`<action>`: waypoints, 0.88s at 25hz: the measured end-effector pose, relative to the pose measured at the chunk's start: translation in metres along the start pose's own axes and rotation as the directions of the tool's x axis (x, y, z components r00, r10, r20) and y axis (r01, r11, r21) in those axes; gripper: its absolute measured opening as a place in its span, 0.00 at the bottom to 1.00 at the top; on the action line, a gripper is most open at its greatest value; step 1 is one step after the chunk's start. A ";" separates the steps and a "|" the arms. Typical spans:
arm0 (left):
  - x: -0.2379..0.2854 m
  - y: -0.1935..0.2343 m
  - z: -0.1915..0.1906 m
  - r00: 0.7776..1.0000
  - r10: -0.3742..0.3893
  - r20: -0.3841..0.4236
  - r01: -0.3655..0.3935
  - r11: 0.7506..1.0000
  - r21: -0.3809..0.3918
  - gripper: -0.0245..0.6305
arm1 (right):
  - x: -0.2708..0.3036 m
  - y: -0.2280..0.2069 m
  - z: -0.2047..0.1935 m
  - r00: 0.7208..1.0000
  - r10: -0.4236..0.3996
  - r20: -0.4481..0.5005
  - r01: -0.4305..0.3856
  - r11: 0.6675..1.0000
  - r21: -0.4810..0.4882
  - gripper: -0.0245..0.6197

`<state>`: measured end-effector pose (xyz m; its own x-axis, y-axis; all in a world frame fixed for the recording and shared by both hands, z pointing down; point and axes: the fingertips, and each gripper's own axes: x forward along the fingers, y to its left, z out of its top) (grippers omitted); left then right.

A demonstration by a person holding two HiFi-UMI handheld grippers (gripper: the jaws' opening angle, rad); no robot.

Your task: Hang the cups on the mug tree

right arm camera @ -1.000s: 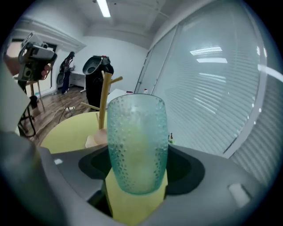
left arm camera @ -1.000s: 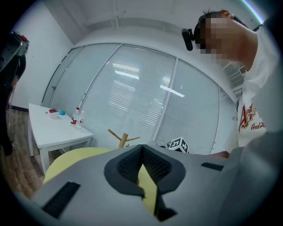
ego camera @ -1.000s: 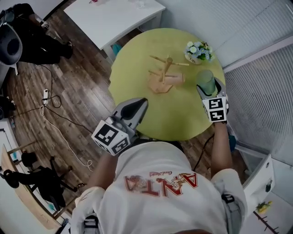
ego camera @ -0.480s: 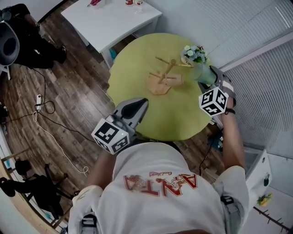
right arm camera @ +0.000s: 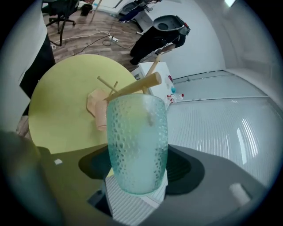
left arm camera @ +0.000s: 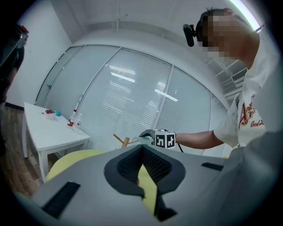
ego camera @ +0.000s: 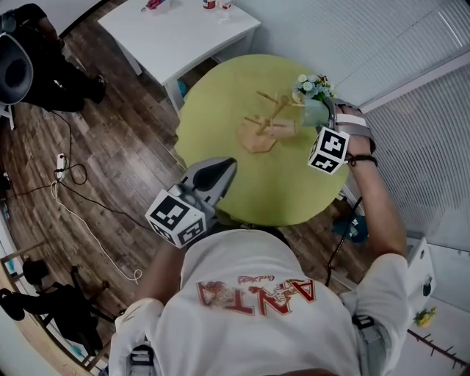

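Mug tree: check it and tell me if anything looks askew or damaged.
Nothing stands out. The mug tree looks upright on its base on the yellow table, pegs bare. The right gripper holds the green glass cup just beside it.

On the round counter (ego camera: 220, 147), toward the far side: mug tree (ego camera: 266, 125). Behind and right of it, near the far rim: flower pot (ego camera: 314, 87). Between the two, held in the right gripper (ego camera: 328, 117): cup (ego camera: 316, 111), perhaps touching a peg. Over the near rim, well apart: left gripper (ego camera: 220, 167). Beyond, a second counter (ego camera: 183, 29) with bottles (ego camera: 214, 4) on it.
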<state>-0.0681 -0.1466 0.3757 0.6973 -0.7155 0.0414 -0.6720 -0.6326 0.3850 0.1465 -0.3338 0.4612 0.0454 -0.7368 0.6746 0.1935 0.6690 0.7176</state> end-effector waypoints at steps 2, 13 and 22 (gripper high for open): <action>-0.003 0.002 0.000 1.000 0.004 0.005 -0.004 1.000 -0.003 0.05 | 0.003 0.003 0.005 1.000 0.013 -0.019 -0.013 0.999 -0.043 0.56; -0.013 0.013 0.002 0.999 0.025 0.034 -0.025 0.999 -0.024 0.05 | 0.014 0.006 0.017 0.993 0.026 -0.118 -0.041 0.991 -0.130 0.56; -0.015 0.016 0.004 0.999 0.034 0.042 -0.032 0.999 -0.026 0.05 | 0.019 0.005 0.030 0.992 0.023 -0.122 -0.040 0.989 -0.140 0.56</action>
<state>-0.0902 -0.1469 0.3779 0.6634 -0.7481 0.0159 -0.6877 -0.6013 0.4068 0.1184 -0.3421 0.4829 0.1687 -0.7275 0.6651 0.3273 0.6778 0.6584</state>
